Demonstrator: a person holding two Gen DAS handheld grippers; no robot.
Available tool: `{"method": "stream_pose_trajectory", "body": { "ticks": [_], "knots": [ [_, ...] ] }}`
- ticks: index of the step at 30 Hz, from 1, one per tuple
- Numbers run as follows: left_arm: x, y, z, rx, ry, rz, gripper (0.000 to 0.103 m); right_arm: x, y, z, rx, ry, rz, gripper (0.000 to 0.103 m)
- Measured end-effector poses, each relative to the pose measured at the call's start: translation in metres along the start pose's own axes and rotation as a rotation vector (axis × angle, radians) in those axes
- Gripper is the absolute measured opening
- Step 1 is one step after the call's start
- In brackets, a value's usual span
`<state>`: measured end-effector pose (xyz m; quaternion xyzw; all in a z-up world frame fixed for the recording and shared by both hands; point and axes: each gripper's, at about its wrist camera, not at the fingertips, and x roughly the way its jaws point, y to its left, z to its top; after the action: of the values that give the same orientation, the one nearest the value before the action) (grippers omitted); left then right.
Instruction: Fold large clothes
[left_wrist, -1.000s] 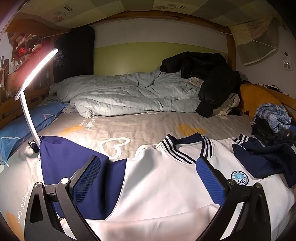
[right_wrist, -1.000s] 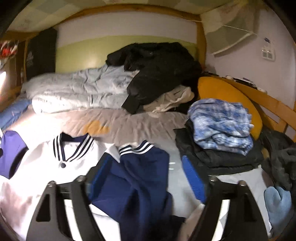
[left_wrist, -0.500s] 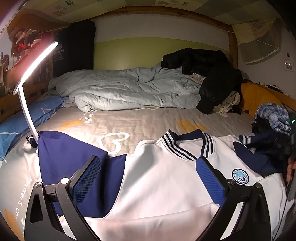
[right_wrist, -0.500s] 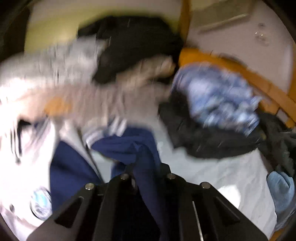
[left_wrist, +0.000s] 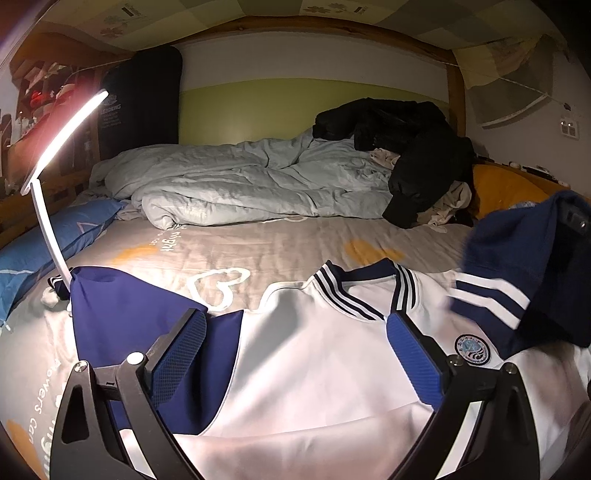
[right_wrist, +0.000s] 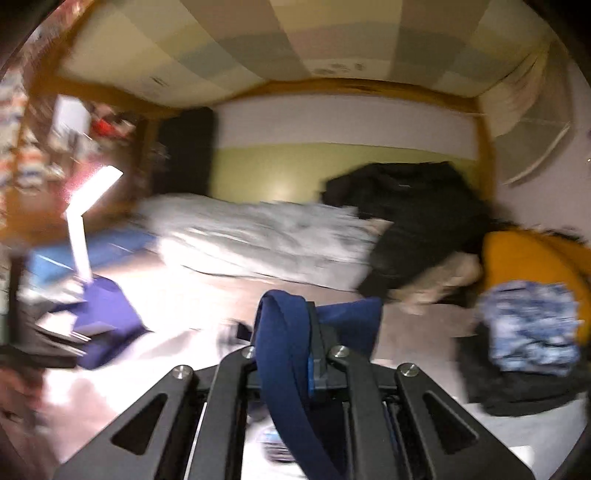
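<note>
The black bag (left_wrist: 142, 99) standing at the head of the bed says "LEADING" in white. The bed sheet (left_wrist: 258, 251) has white script, "night" I think, and "owers can" near its left edge. The jacket (left_wrist: 325, 369) badge (left_wrist: 472, 349) lettering is too small to read.

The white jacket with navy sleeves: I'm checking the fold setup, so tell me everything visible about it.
The jacket lies flat, front up, on the grey bedsheet. White smooth-looking body, navy sleeves, striped navy-and-white collar and cuffs, round chest badge. One sleeve lies spread near the lamp; the other sleeve is lifted, pinched in the shut right gripper. The open left gripper hovers above it.
</note>
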<state>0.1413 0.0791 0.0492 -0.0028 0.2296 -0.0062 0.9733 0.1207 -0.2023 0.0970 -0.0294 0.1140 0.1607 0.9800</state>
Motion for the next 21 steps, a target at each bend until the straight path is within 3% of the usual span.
{"method": "stream_pose_trajectory", "body": {
  "ticks": [2,3,4,7,9,11,13,17,19,21],
  "knots": [
    [0.001,-0.001,-0.001,0.005,0.005,0.001,0.098,0.010,0.012,-0.005,-0.053,0.067,-0.056,0.007],
    [0.003,-0.002,-0.002,0.007,0.010,0.001,0.098,0.022,0.019,-0.012,-0.102,0.141,-0.077,0.008],
    [0.004,-0.003,-0.003,0.008,0.016,-0.001,0.098,0.041,0.025,-0.030,-0.171,0.288,-0.077,0.008],
    [0.009,-0.004,-0.005,0.002,0.051,-0.036,0.098,0.066,0.027,-0.079,-0.190,0.523,-0.051,0.008],
    [0.016,-0.004,-0.007,-0.023,0.092,-0.089,0.098,0.067,0.027,-0.097,-0.152,0.607,0.014,0.011],
    [0.026,-0.002,-0.012,-0.073,0.152,-0.176,0.098,0.062,0.030,-0.094,-0.131,0.612,0.067,0.026],
    [0.042,-0.004,-0.021,-0.141,0.231,-0.278,0.098,0.055,0.024,-0.082,-0.056,0.576,0.128,0.051],
    [0.073,-0.020,-0.043,-0.197,0.386,-0.406,0.094,0.041,0.010,-0.057,0.106,0.513,0.213,0.060],
    [0.083,-0.030,-0.051,-0.212,0.433,-0.442,0.087,0.034,0.003,-0.050,0.120,0.447,0.165,0.070],
    [0.088,-0.039,-0.056,-0.206,0.457,-0.470,0.083,0.024,-0.006,-0.045,0.109,0.388,0.046,0.072]
  ]
}}
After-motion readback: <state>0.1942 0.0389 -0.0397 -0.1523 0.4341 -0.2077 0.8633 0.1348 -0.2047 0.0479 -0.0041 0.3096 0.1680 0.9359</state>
